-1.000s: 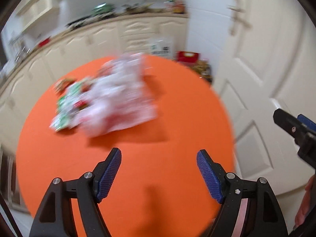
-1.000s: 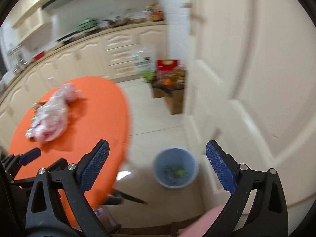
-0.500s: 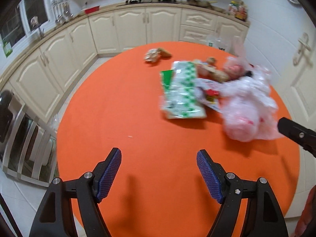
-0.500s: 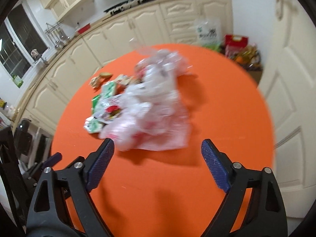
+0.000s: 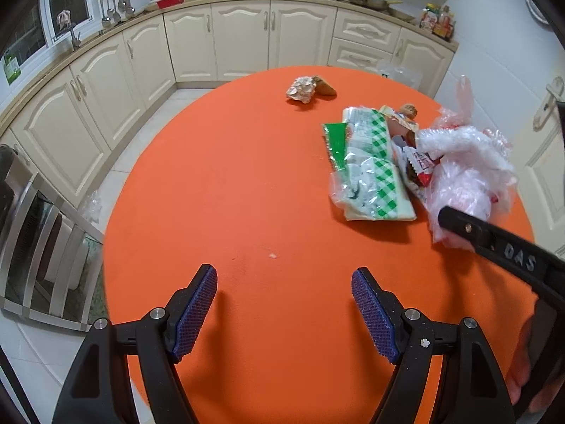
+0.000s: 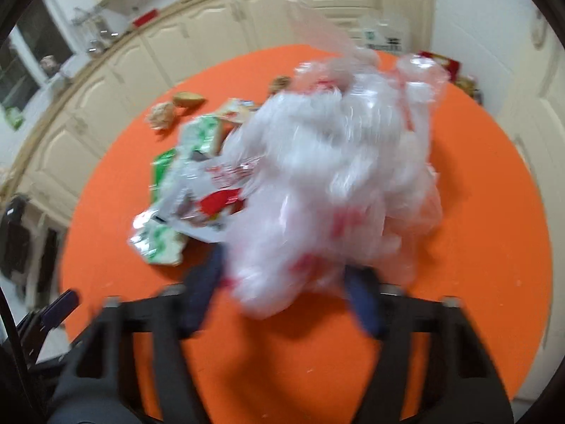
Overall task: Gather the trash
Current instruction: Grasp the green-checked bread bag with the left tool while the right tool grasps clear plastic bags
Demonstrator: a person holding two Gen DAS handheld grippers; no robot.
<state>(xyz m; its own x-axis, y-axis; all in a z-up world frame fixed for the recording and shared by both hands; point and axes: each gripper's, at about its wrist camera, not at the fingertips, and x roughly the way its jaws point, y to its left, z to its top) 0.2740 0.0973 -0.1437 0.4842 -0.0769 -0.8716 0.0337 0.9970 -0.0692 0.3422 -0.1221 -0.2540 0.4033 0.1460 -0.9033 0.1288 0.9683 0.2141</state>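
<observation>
A crumpled clear plastic bag (image 5: pixel 469 162) with red print lies on the round orange table (image 5: pixel 229 194). Beside it lie a green-checked wrapper (image 5: pixel 370 162), a red-and-white wrapper (image 5: pixel 416 166), a crumpled foil ball (image 5: pixel 300 89) and a piece of bread (image 5: pixel 324 86). My left gripper (image 5: pixel 284 312) is open and empty over the table's near side. My right gripper (image 6: pixel 282 300) is open, its fingers either side of the plastic bag (image 6: pixel 335 183), which is blurred in the right wrist view. One right finger (image 5: pixel 494 243) shows in the left wrist view.
Cream kitchen cabinets (image 5: pixel 247 39) run behind the table. A metal chair (image 5: pixel 39 247) stands at the table's left. A white door (image 5: pixel 543 148) is on the right. Boxes and bags (image 6: pixel 441 67) stand on the floor beyond the table.
My right gripper has swung from the floor bin to the table and moved in around the plastic bag. My left gripper has turned left and now holds steady over the table.
</observation>
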